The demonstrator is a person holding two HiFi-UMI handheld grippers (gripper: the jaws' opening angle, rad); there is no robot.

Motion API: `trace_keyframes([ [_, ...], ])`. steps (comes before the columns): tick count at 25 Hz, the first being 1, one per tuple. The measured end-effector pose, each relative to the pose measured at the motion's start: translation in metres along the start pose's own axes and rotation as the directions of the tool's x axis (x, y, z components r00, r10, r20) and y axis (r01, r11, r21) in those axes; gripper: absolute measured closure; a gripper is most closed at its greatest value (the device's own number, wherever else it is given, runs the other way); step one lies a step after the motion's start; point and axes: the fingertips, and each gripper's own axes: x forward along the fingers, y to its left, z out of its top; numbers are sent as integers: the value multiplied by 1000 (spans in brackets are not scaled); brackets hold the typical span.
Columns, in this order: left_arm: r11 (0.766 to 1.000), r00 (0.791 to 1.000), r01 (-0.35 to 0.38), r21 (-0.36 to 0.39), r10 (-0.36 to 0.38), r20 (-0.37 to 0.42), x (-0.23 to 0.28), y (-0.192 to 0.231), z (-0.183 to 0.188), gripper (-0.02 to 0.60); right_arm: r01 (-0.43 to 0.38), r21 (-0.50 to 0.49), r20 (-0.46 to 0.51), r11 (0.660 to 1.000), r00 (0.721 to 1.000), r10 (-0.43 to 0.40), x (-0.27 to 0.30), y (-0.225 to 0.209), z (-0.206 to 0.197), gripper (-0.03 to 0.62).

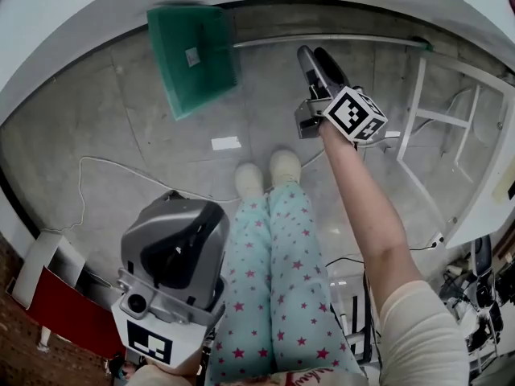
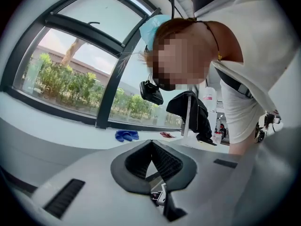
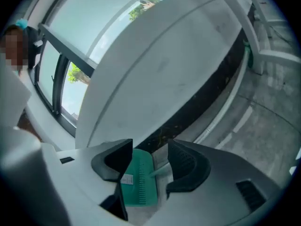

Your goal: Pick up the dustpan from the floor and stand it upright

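Looking steeply down from the head view, a grey tiled floor [image 1: 265,119] fills the frame, bounded along the top by a curved white wall [image 1: 72,30].

At the lower left, the left gripper [image 1: 175,244], a grey plastic body with a black-and-white marker cube, is seen from behind, with nothing near its tip. In its own view the left gripper [image 2: 153,147] has its two ribbed black pads [image 2: 168,161] meeting at their tips, and nothing sits between them. Beyond it are a large window and the person bending over.

Toward the upper left lies the green plastic dustpan [image 1: 193,55], flat on the floor close to the foot of the wall. Its long pale grey handle [image 1: 330,40] runs rightward along the wall across the top of the frame.

At centre, the person's legs in pale blue trousers with red stars [image 1: 273,280] end in white slippers [image 1: 269,171].

Right of centre, a bare arm reaches up the frame holding the right gripper [image 1: 320,64], just below the handle and well to the right of the green pan. It touches neither. In the right gripper view, the right gripper [image 3: 148,166] has its jaws wide apart. The green dustpan [image 3: 138,182] shows in the gap between them, but it lies beyond them on the floor, and neither pad presses on it.

At the far right stands a white metal frame [image 1: 416,103].
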Motion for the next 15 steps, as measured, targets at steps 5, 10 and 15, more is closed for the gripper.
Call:
trace_keyframes([
  [5,1000,999,-21,-1,21,-31,-2,18,-37,562,81,35,5,996,997,-81,24,-49,-19,357],
  [10,1000,998,-18,-18,17,-62,3,22,-74,561,115,111,27,987,992,-119,39,-84,-34,352],
  [15,1000,994,13,-17,-15,-108,7,23,-98,561,70,232,66,970,994,-87,61,-98,-35,338],
])
